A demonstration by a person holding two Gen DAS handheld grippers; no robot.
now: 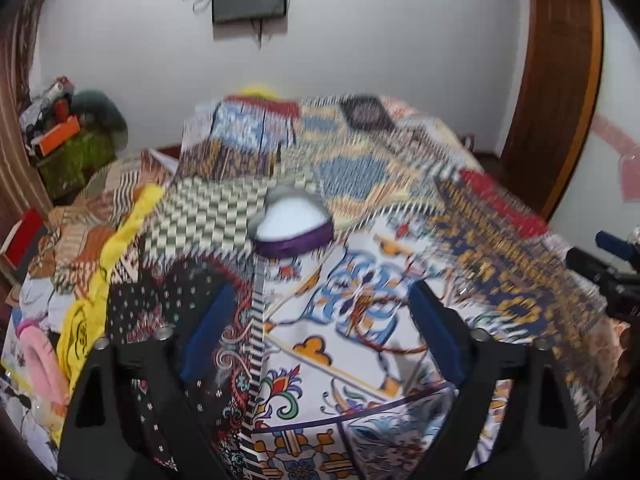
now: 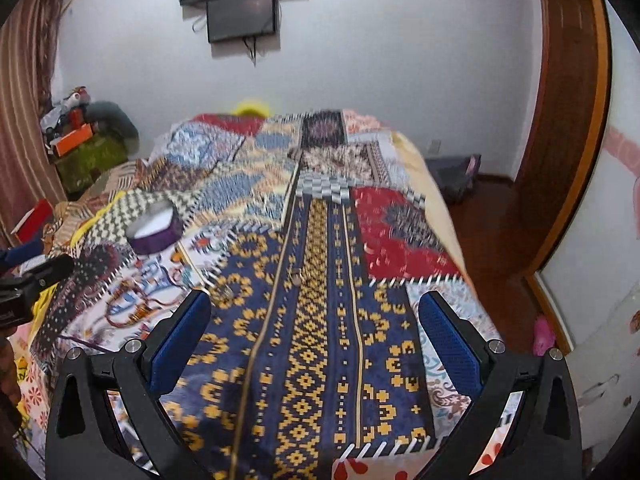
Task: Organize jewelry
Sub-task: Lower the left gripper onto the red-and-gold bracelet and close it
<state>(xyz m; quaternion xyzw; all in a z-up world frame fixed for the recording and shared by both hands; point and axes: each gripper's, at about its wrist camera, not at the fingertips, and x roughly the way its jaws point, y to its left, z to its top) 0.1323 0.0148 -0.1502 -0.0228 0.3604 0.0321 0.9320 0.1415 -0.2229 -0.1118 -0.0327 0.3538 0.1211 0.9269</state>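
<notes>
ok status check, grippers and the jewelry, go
Left gripper open, empty. Right gripper open, empty. Purple round box on the patchwork quilt, brown cord bracelet ahead of left fingers, untouched. Nothing in the way.

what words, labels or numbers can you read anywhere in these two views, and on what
None can be read.
Yellow cloth: dark print on it, too blurred to read.
Orange box: no legible label.
Purple round box: no text visible.
Patchwork bedspread: patterns only, no lettering.
</notes>
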